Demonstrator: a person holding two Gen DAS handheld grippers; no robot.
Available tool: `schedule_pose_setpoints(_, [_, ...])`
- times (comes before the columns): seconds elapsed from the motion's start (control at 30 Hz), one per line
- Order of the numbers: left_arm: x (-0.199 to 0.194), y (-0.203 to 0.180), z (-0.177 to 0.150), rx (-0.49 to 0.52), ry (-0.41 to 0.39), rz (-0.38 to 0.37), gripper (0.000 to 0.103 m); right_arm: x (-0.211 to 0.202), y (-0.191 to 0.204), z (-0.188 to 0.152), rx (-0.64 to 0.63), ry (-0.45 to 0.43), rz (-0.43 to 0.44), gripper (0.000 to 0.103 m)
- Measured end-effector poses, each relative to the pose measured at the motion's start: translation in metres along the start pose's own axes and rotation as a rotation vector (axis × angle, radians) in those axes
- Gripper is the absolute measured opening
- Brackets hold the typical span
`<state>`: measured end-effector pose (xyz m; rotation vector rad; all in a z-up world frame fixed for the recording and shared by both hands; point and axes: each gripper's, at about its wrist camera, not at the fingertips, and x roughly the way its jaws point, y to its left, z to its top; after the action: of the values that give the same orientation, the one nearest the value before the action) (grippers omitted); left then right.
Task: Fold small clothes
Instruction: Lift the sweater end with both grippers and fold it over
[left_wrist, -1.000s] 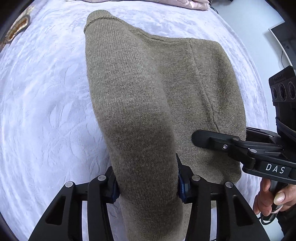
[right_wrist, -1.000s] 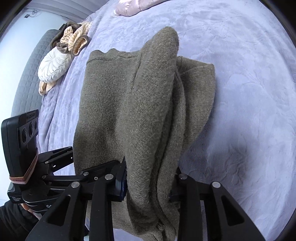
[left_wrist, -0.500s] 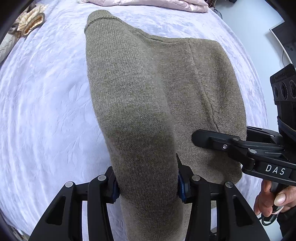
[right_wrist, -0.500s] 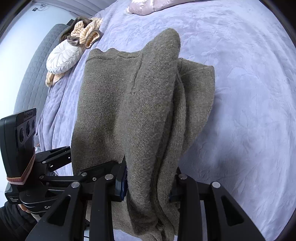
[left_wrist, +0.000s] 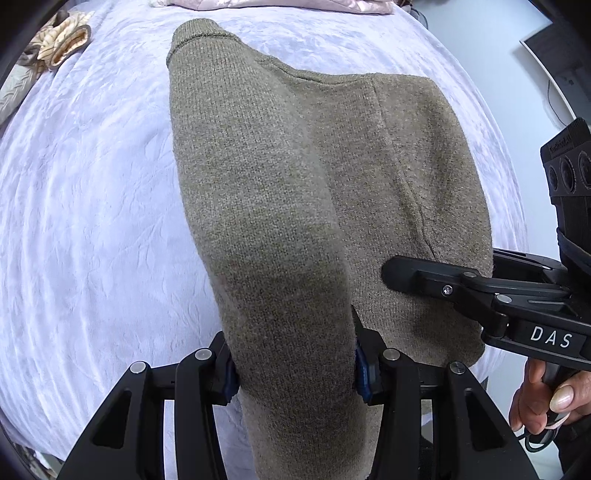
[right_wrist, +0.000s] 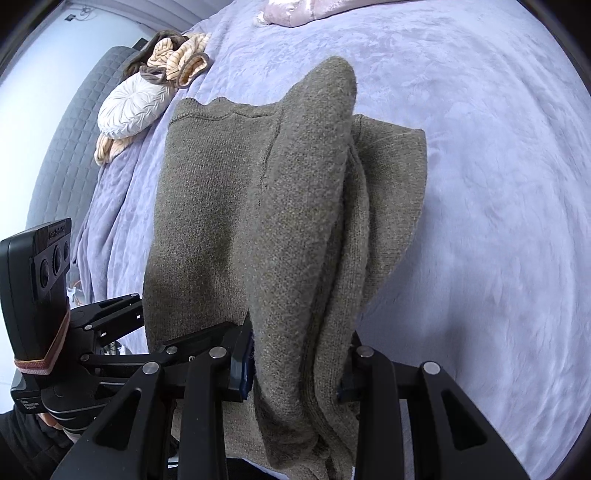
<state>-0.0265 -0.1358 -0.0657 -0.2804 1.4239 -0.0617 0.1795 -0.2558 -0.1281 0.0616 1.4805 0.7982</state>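
An olive-green knit sweater (left_wrist: 369, 177) lies partly folded on the pale lilac bedspread (left_wrist: 85, 192). My left gripper (left_wrist: 291, 373) is shut on a thick folded edge of it at the near left. My right gripper (right_wrist: 295, 369) is shut on the bunched right edge of the sweater (right_wrist: 229, 206), with several layers between its jaws. The right gripper (left_wrist: 480, 291) shows at the right of the left wrist view, and the left gripper (right_wrist: 110, 328) at the lower left of the right wrist view. Both held edges are raised above the bed.
A pile of cream and brown clothes (right_wrist: 155, 81) lies near the grey quilted headboard (right_wrist: 62, 147); it also shows in the left wrist view (left_wrist: 55, 40). A pink garment (right_wrist: 317, 9) lies at the far edge of the bed. The bed's side edge runs at the right (left_wrist: 517, 206).
Both grippers keep their hold on the sweater. Both views have shifted slightly, so the clothes pile by the headboard has come further into view. The sweater's shape is almost unchanged.
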Motion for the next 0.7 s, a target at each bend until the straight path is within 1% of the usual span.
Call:
schedule_pose_setpoints(0.13, [-0.002, 0.003, -0.008, 0.006, 0.003, -0.010, 0.049, 0.000, 0.007, -0.013, 0.019, 0.001, -0.015, 0.034])
schedule_pose_setpoints(0.2, [-0.002, 0.015, -0.002, 0.007, 0.002, -0.013, 0.049, 0.001, 0.012, -0.017, 0.020, 0.001, -0.025, 0.034])
schedule_pose_setpoints(0.23, [-0.002, 0.016, -0.003, 0.007, 0.002, -0.012, 0.049, 0.001, 0.015, -0.020, 0.022, 0.000, -0.028, 0.034])
schedule_pose_setpoints(0.4, [0.003, 0.022, 0.013, 0.009, -0.004, -0.003, 0.049, 0.006, 0.028, -0.028, 0.018, 0.003, -0.041, 0.034])
schedule_pose_setpoints(0.53, [0.004, 0.018, 0.012, 0.007, -0.009, -0.001, 0.049, 0.011, 0.038, -0.033, 0.014, 0.005, -0.046, 0.034])
schedule_pose_setpoints(0.57, [-0.003, 0.012, 0.004, 0.007, -0.008, -0.002, 0.049, 0.012, 0.041, -0.034, 0.012, 0.006, -0.048, 0.034])
schedule_pose_setpoints(0.7, [0.003, 0.008, 0.003, 0.010, 0.002, -0.005, 0.049, 0.018, 0.048, -0.040, 0.004, 0.015, -0.057, 0.034])
